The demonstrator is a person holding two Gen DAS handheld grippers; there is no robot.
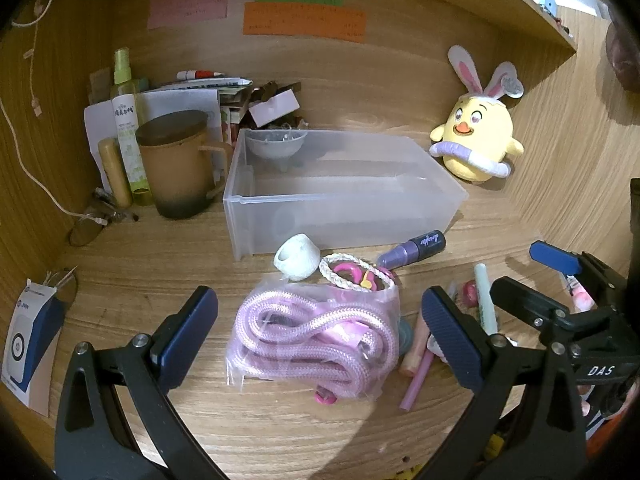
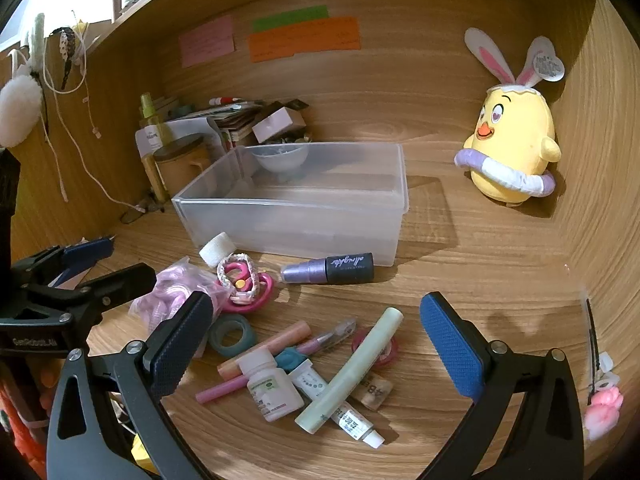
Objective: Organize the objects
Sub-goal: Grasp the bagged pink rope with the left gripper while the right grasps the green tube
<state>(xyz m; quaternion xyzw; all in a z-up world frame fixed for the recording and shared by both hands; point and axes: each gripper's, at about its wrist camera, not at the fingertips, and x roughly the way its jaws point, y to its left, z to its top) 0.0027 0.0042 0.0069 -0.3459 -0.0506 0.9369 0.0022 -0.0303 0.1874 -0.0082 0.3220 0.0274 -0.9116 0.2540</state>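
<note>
Left tool (image 1: 320, 332) wide open, fingers either side of a clear bag of pink rope (image 1: 312, 344), not touching it; bag lies flat on the desk (image 1: 160, 264). Right tool (image 2: 316, 344) also wide open, empty, above a loose pile: white pill bottle (image 2: 274, 388), pale green tube (image 2: 352, 368), small white ointment tube (image 2: 358, 424), pink pens (image 2: 264, 350), teal tape ring (image 2: 233, 336).

Translucent plastic bin (image 2: 296, 220) sits mid-desk toward the back wall, a small clear bowl (image 2: 282, 158) at its rear. Purple-and-grey bottle (image 2: 332, 270) lies on its side just in front of the bin's front wall. White tape roll (image 1: 297, 257) near the bin's front left corner, braided white ring (image 1: 352, 276) with pink rings beside it, touching the rope bag.

Brown lidded mug (image 1: 180, 164) and green spray bottle (image 1: 126, 120) stand in the back left corner, left of the bin. Yellow chick plush (image 2: 516, 140) with bunny ears stands at the right, against the side wall.
</note>
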